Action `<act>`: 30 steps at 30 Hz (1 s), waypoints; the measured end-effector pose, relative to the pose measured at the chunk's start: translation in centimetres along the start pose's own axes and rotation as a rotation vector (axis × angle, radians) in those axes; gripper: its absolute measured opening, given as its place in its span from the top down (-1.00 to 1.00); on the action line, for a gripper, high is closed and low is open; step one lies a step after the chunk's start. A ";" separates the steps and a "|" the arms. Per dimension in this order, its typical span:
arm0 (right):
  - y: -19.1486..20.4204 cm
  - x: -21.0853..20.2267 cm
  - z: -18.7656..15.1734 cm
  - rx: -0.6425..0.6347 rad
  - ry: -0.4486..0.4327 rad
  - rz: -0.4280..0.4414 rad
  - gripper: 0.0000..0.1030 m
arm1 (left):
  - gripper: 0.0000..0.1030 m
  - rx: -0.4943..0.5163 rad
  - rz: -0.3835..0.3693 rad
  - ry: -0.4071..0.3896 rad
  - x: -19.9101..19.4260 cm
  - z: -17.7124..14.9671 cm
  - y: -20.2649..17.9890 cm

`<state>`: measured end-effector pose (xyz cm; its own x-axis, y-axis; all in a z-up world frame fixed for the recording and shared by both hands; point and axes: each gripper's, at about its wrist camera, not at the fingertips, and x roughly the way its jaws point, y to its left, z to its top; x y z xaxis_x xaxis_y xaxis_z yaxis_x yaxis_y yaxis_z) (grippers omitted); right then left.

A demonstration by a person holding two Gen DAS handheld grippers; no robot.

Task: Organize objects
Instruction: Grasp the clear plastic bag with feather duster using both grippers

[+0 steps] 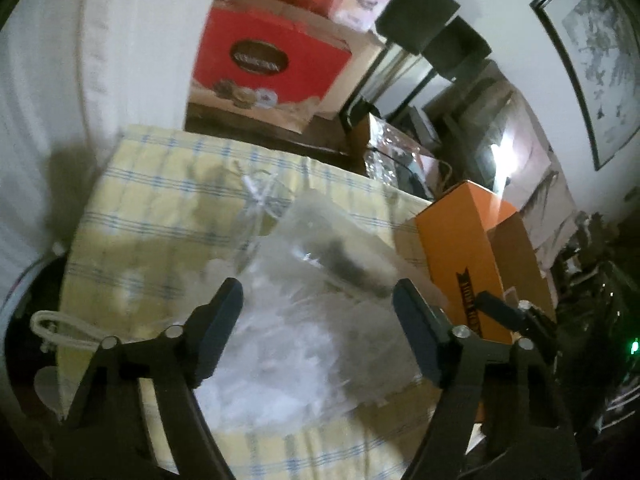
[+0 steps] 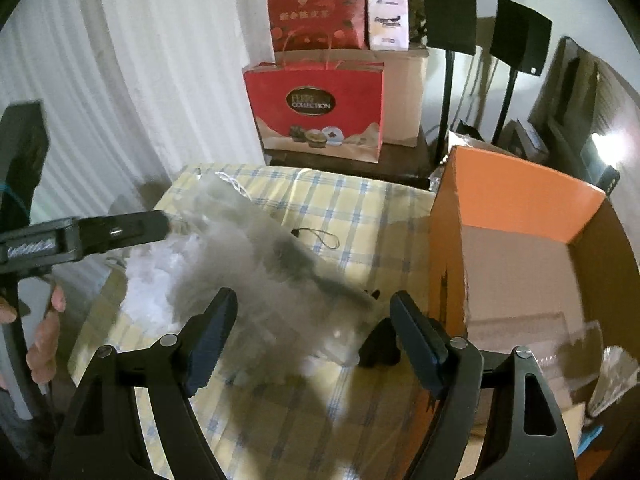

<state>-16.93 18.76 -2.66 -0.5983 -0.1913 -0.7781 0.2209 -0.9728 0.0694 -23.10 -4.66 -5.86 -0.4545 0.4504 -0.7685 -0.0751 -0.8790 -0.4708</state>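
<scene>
The left hand-held gripper (image 1: 318,298) hangs released, its two fingers spread wide over a clear plastic bag (image 1: 320,300) that lies blurred on the table (image 1: 160,208), which is covered with a yellow cloth crossed by blue checks. The bag lies between and just ahead of the spread fingers; whether they touch it cannot be told. Something dark shows inside the bag, too smeared to name.

To the right of this hand-held gripper stands an orange cardboard box (image 1: 464,236) with a black banner label on its side; the lettering is too blurred to read. Far ahead sits a red paper bag (image 1: 272,60) bearing an oval badge that reads "COLLECTION" above pictured chocolates.

The right hand-held gripper (image 2: 314,308) is likewise released, fingers apart, with the plastic bag (image 2: 256,272) just ahead and to its left. The orange box (image 2: 516,204) stands open at its right, a clear wrapper lying inside. The left hand-held gripper enters from the left edge of this view, its tip at the bag. Ahead, the "COLLECTION" bag (image 2: 316,112) stands below a red bag with Chinese characters (image 2: 316,16) and a small white carton (image 2: 388,20).
</scene>
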 end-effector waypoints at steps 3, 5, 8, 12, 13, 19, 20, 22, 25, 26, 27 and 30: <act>0.2 0.5 0.2 -0.018 0.007 0.003 -0.54 | -0.36 -0.019 -0.020 0.021 1.1 0.5 -0.2; 0.4 0.8 0.2 -0.028 0.010 0.007 -0.54 | -0.17 -0.035 -0.038 0.033 1.8 0.7 -0.3; 0.6 1.1 0.2 -0.044 0.019 0.007 -0.54 | 0.03 -0.065 -0.066 0.054 2.7 0.8 -0.3; 0.8 1.4 0.1 -0.040 0.032 0.009 -0.53 | 0.28 -0.096 -0.100 0.066 3.6 1.1 -0.6; 0.8 1.5 0.1 -0.038 0.035 0.011 -0.53 | 0.39 -0.104 -0.110 0.070 3.8 1.2 -0.7; 0.8 1.3 -0.2 -0.042 0.036 0.017 -0.53 | 0.70 -0.091 -0.152 0.043 3.1 1.1 -2.0; 0.9 1.3 -0.2 -0.045 0.034 0.017 -0.53 | 0.73 -0.086 -0.156 0.037 2.9 1.0 -2.3; 1.0 1.0 -0.3 -0.052 0.028 0.013 -0.53 | 0.77 -0.079 -0.168 0.025 2.1 1.0 -2.9; 1.1 0.4 -0.2 -0.056 0.012 0.007 -0.53 | 0.83 -0.071 -0.182 0.007 0.9 1.1 -3.8; 1.1 0.2 -0.2 -0.058 0.005 0.003 -0.50 | 0.86 -0.066 -0.186 -0.002 0.3 1.2 -4.2; 1.2 -0.1 -0.1 -0.061 -0.001 -0.003 -0.45 | 0.87 -0.062 -0.188 -0.008 -0.1 1.4 -4.6; 1.2 -0.8 0.1 -0.068 -0.016 -0.014 -0.21 | 0.89 -0.046 -0.198 -0.027 -1.5 1.6 -5.8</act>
<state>-16.26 17.70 -1.84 -0.6142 -0.1801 -0.7683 0.2637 -0.9645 0.0153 -23.40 -0.49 -1.31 -0.4587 0.6088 -0.6473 -0.1253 -0.7654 -0.6312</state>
